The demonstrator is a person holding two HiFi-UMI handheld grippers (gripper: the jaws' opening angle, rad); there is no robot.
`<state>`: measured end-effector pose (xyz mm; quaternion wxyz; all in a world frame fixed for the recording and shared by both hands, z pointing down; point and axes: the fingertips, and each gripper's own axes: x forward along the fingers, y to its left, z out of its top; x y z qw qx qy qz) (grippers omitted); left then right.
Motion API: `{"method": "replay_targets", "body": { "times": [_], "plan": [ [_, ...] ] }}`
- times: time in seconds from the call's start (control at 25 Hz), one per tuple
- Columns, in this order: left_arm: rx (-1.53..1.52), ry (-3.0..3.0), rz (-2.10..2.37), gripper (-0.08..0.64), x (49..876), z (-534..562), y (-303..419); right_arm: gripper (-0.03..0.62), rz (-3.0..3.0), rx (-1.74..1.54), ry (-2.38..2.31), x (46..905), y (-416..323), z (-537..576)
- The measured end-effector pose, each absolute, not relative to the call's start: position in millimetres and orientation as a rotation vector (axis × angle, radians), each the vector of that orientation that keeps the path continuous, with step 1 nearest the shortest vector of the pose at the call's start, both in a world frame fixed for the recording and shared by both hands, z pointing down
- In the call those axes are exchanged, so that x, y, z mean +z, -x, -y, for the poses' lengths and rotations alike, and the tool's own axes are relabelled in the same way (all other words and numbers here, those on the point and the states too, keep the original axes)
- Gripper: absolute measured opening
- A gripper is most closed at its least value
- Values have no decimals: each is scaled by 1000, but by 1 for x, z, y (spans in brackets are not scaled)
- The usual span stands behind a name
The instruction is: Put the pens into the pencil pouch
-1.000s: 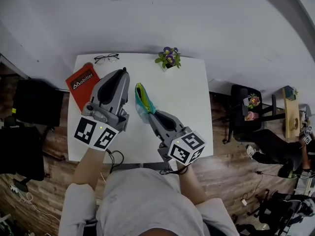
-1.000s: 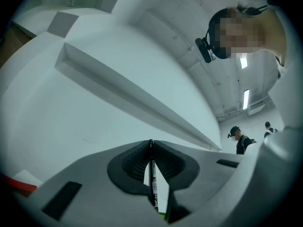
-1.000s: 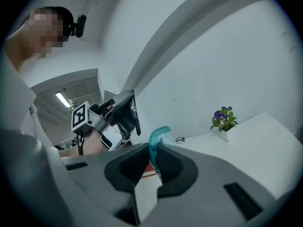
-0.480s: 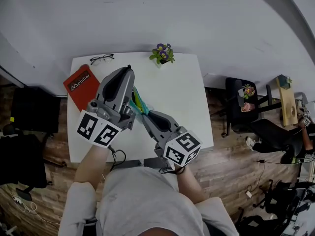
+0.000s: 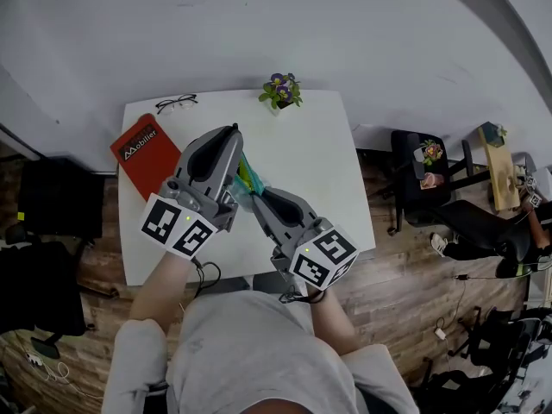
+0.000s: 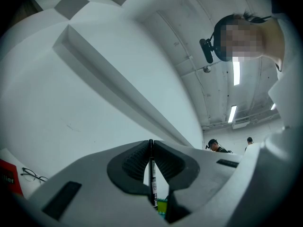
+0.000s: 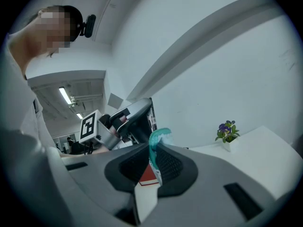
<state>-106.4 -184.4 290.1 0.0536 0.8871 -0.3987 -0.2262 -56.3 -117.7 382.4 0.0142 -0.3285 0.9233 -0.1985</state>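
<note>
Teal pouch and pen, both gripped.
My left gripper pinches the pen (thin, black); my right gripper clamps the pouch's edge.

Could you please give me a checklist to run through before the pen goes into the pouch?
1. Pen gripped: ok, the left gripper is clamped on it.
2. Pouch gripped: ok, the right gripper pinches its teal edge.
3. Pouch mouth open: cannot tell.
4. Pen lined up with the mouth: cannot tell; the pouch shows just below the pen.
5. Book, glasses and plant out of the way: ok, they are at the table's far side.
</note>
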Motion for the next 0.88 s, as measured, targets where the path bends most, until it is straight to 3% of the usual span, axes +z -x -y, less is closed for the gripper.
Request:
{"method": "replay_targets", "body": {
  "times": [0.36,0.48,0.88],
  "plan": [
    [-514,-2758,1186,54,305,175,101,61,-2842,-558,1077,369,62,117],
    [-491,-2759,1193,94,306,173,105,61,-2841,-543,1098,369,62,117],
    [-394,-2649,1457,52,309,163,140,61,-2854,-412,1255,363,49,131]
  ]
}}
